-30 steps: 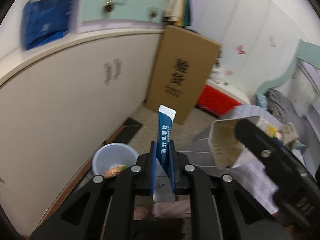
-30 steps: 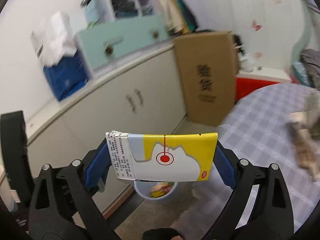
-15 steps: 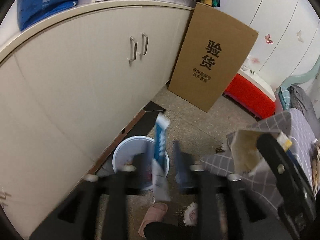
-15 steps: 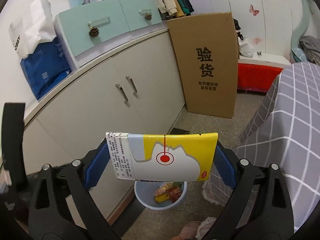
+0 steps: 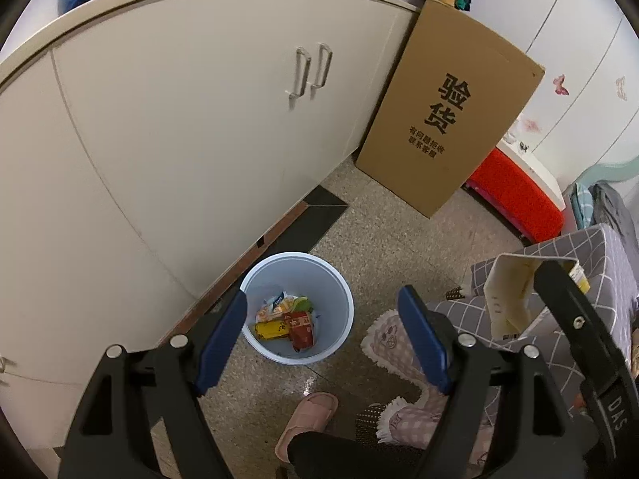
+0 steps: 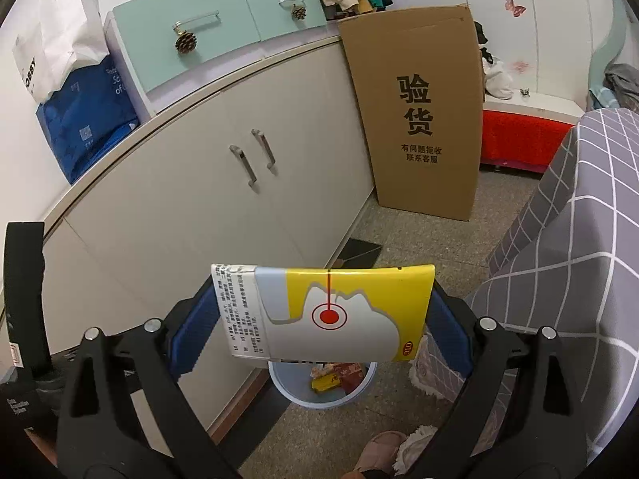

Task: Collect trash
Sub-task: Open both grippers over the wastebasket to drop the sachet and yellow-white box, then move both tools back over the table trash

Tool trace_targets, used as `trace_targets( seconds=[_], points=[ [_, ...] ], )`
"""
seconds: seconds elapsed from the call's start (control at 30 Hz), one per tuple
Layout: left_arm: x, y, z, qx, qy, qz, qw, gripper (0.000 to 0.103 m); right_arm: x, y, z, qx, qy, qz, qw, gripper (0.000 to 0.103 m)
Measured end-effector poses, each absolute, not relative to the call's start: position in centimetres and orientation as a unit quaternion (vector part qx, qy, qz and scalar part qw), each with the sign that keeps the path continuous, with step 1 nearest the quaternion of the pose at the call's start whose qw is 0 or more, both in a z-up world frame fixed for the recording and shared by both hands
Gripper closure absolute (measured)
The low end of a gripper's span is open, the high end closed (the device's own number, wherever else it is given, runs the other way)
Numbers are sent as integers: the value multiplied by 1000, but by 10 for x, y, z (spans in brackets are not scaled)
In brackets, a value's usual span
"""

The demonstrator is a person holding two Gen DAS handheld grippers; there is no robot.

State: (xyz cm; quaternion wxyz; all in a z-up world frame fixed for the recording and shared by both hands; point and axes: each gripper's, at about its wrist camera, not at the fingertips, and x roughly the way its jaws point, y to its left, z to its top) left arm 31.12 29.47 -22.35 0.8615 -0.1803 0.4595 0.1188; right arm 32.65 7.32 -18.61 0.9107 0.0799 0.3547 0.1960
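Observation:
A pale blue waste bin (image 5: pixel 339 291) stands on the floor by the cupboard, with several wrappers in it. My left gripper (image 5: pixel 321 339) is open and empty, hovering above the bin. My right gripper (image 6: pixel 323 315) is shut on a yellow and white medicine box (image 6: pixel 343 311), held flat above the same bin (image 6: pixel 287 387), which shows below the box. In the left wrist view the right gripper's arm (image 5: pixel 579 343) and the box's open end (image 5: pixel 515 295) show at the right.
Cream cupboard doors (image 5: pixel 191 127) run along the left. A tall cardboard box (image 5: pixel 447 115) leans on them. A grey checked tablecloth (image 6: pixel 579 247) hangs at the right. A pink slipper (image 5: pixel 307 419) and a fluffy mat (image 5: pixel 395 351) lie on the floor.
My left gripper opened and let go of the blue sachet, which fell towards the bin. Both views tilted down over the bin. The right gripper keeps its box.

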Motion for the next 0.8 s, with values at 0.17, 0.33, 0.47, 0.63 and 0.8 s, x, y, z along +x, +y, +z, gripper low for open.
trace_targets(
  seconds=[0.17, 0.33, 0.47, 0.63, 0.8],
  points=[
    [298, 311, -222, -197, 449, 138, 860, 27, 325, 84, -183, 76, 353, 208, 909, 11],
    [284, 333, -216, -207, 428, 176, 862, 27, 331, 107, -180, 73, 349, 231, 905, 11],
    [277, 353, -213, -218, 420, 210, 855, 27, 347, 131, -184, 87, 359, 254, 894, 6],
    [271, 366, -213, -234, 419, 216, 850, 27, 357, 147, -192, 70, 377, 245, 890, 6],
    [268, 362, -210, -236, 415, 208, 854, 27, 344, 138, -187, 57, 376, 241, 893, 6]
  ],
)
